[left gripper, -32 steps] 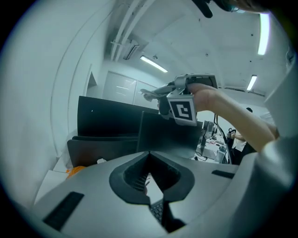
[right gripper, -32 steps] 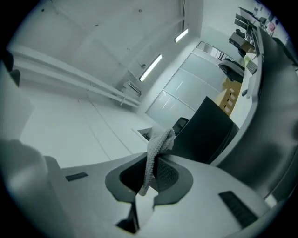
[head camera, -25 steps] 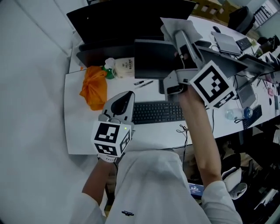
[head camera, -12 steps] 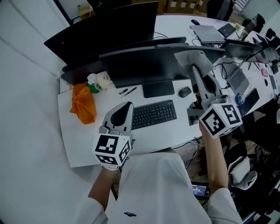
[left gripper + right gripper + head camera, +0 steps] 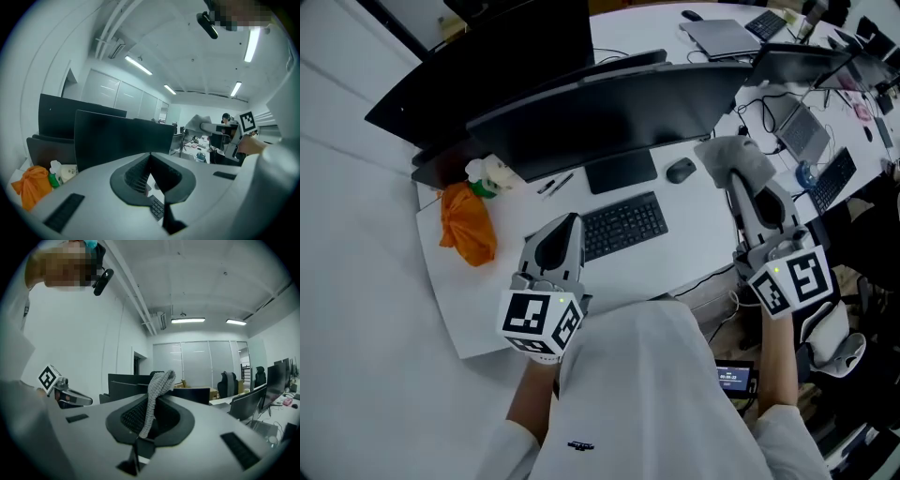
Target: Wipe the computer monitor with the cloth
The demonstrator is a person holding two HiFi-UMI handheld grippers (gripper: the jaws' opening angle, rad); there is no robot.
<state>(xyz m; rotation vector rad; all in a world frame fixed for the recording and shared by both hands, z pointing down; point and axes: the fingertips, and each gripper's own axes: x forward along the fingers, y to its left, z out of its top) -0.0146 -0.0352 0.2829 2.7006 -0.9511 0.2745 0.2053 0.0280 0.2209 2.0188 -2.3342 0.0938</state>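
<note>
My right claw (image 5: 742, 183) is clenched on the grey cloth (image 5: 731, 152), near the right end of the monitor (image 5: 609, 117) (my left claw (image 5: 571, 223), closed on nothing, hovers over the bench (image 5: 694, 234) beside the keyboard (image 5: 623, 225)).

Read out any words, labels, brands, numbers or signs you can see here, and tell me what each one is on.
No text can be read for certain.
Cubes on the left gripper and right gripper: square black-and-white patterns, no letters.
White container by the orange bag: label too small.
Keyboard: key legends too small.
Small lit screen: figures blurred.
Shirt: dark mark, too small.
</note>
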